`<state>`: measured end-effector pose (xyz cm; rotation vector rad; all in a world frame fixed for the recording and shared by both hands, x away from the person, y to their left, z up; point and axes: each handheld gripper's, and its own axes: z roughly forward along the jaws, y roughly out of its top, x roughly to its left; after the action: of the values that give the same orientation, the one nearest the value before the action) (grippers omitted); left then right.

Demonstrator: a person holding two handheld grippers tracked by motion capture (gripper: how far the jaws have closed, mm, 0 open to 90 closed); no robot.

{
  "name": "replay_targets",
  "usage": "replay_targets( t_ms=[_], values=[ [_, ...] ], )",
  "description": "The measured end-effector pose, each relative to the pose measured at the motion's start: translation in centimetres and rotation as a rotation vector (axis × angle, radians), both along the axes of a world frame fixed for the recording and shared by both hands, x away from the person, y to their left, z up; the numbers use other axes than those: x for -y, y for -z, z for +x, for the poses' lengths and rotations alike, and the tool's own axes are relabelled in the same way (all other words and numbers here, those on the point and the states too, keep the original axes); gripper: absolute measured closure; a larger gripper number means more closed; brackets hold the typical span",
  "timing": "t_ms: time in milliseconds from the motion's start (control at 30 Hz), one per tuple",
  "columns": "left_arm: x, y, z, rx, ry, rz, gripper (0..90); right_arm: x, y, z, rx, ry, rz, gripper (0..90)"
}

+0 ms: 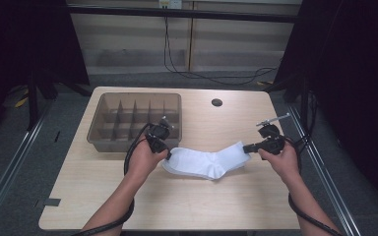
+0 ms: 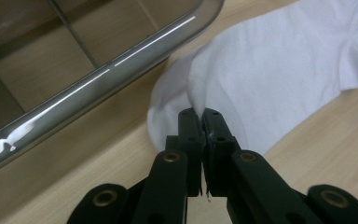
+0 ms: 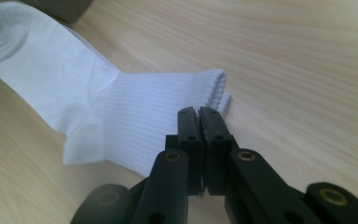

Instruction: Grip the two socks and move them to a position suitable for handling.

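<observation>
Left claw (image 2: 201, 116), as I hold it, is clenched on a pinch of the toe end of the white sock (image 1: 206, 162); right claw (image 3: 198, 114) is clenched at the ribbed cuff. Gripping both ends keeps the sock stretched flat on the surface (image 1: 187, 206), just beside the divided tray (image 1: 101, 140), probably its destination.
</observation>
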<state>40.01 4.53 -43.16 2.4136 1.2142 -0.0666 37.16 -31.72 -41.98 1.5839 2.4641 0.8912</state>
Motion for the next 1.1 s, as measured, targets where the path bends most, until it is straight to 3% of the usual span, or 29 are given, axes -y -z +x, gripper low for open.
replay_targets(
  t_ms=[67, 267, 500, 533, 700, 733, 833, 1100],
  values=[
    [0.0, 0.7, 0.1, 0.0, 0.0, 0.014, 87.6, -0.4, 1.4, 0.5, -0.025, 0.0, -0.005, 88.5],
    [0.1, 1.9, 0.2, 0.0, -0.006, 0.033, 87.6, -0.9, 3.3, 1.0, -0.037, 0.005, -0.041, 88.2],
    [0.1, 2.9, 0.0, -0.009, 0.007, 0.057, 87.5, -1.4, 4.1, 1.0, -0.04, -0.013, -0.09, 88.1],
    [0.1, 3.2, -0.2, -0.026, 0.011, 0.055, 87.5, -1.4, 4.3, 0.8, -0.036, -0.024, -0.089, 88.1],
    [0.2, 3.5, -1.0, -0.039, 0.022, 0.052, 87.5, -1.6, 4.3, -0.2, -0.038, -0.037, -0.108, 88.1],
    [0.3, 3.4, -1.6, -0.04, 0.047, 0.062, 87.5, -1.6, 4.3, -0.5, -0.036, -0.04, -0.114, 88.1],
    [0.3, 3.0, -2.0, -0.021, 0.051, 0.059, 87.5, -1.6, 4.3, -1.1, -0.028, -0.045, -0.117, 88.1],
    [-0.3, 1.0, -1.5, 0.029, 0.006, 0.026, 87.4, -1.8, 4.3, -1.6, -0.013, -0.04, -0.126, 87.8]
  ],
)
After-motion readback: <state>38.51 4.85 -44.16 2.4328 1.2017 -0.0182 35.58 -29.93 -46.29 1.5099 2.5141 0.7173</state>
